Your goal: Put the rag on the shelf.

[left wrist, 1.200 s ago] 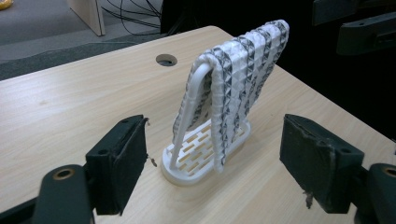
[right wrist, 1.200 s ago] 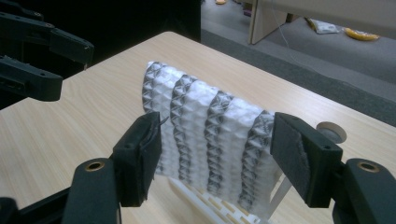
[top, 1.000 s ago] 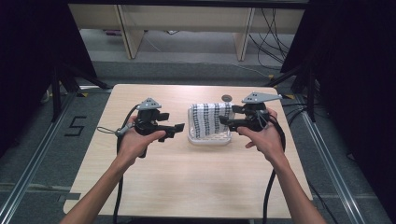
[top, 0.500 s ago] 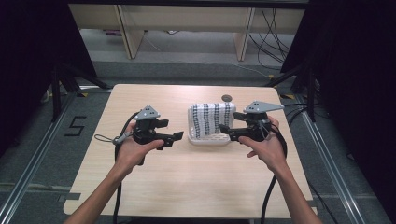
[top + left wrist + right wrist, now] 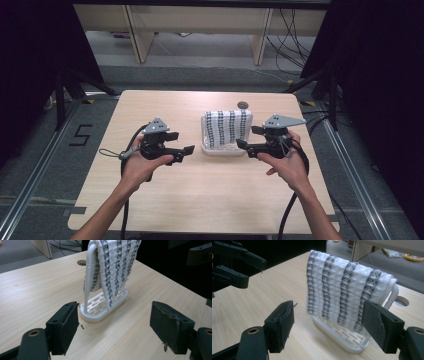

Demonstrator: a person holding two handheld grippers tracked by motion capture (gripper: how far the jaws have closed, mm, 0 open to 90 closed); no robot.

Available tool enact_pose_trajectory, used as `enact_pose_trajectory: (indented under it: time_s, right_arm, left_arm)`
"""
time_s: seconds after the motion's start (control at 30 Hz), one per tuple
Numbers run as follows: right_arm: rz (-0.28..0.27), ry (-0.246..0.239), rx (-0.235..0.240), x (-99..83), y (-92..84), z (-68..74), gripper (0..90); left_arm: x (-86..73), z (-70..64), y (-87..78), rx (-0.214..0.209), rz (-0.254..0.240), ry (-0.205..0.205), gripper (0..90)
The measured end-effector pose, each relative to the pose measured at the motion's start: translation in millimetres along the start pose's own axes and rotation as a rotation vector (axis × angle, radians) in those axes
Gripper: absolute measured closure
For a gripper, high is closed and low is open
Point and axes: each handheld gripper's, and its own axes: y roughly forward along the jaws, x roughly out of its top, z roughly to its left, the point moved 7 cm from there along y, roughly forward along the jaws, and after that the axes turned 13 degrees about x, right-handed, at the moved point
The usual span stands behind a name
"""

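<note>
A "5" [image 5: 81, 135] is taped on the floor; both hand-held grippers, left [image 5: 186, 152] and right [image 5: 241, 145], gape beside the towel [image 5: 229, 126].

A pale wood-grain desk [image 5: 200, 200] with rounded corners and a rectangular top carries the things, and a small round cable hole [image 5: 243, 104] is cut into it near the far edge. Standing directly on the desk, right of its middle and just in front of that hole, is a white plastic rack [image 5: 222, 149] with a slotted oval base and an upright hoop frame. A white waffle-textured cloth with dark grey stripes [image 5: 229, 126] is draped over the frame, its lower edge hanging close to the slotted base.
</note>
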Motion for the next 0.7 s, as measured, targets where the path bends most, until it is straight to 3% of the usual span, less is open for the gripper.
enact_pose_trajectory:
  time_s: [0.03,0.1,0.27,0.33,0.4,0.47,0.5,0.53,0.63,0.7]
  right_arm:
    - [0.004,-0.023,-0.013,-0.8,-1.1,-1.9,27.4]
    - [0.011,0.000,-0.001,-4.6,-1.2,1.0,27.4]
    - [0.012,-0.013,-0.003,-13.0,-3.0,0.9,27.3]
    - [0.014,0.011,-0.001,-17.2,-3.9,2.8,27.3]
    - [0.013,-0.016,-0.009,-19.7,-4.9,0.7,27.3]
    - [0.009,0.014,-0.009,-23.0,-5.4,3.7,27.3]
    - [0.009,-0.016,-0.003,-23.3,-5.6,2.2,27.2]
    - [-0.001,0.012,0.007,-24.9,-4.2,5.2,27.2]
    - [0.011,-0.017,-0.003,-27.6,-5.9,5.1,27.2]
    - [0.015,-0.007,0.007,-30.0,-5.8,8.3,27.2]
  left_arm:
    - [-1.2,-0.1,-0.4,0.005,0.002,0.004,22.4]
    - [-3.9,-0.9,-0.4,-0.001,-0.002,0.005,22.4]
    - [-13.1,-2.5,-1.0,0.004,0.012,0.014,22.4]
    - [-17.0,-2.1,-0.8,-0.002,0.016,0.016,22.4]
    - [-19.4,-1.6,-0.8,0.012,0.009,0.011,22.4]
    - [-21.6,-1.2,-1.8,0.007,0.007,0.014,22.4]
    - [-22.3,-1.5,-2.1,0.007,0.003,0.010,22.4]
    - [-23.5,-1.6,-3.1,0.004,0.009,0.014,22.4]
    - [-26.1,-3.1,-4.5,0.002,0.004,0.020,22.4]
    - [-28.2,-4.2,-6.4,0.008,0.005,0.023,22.4]
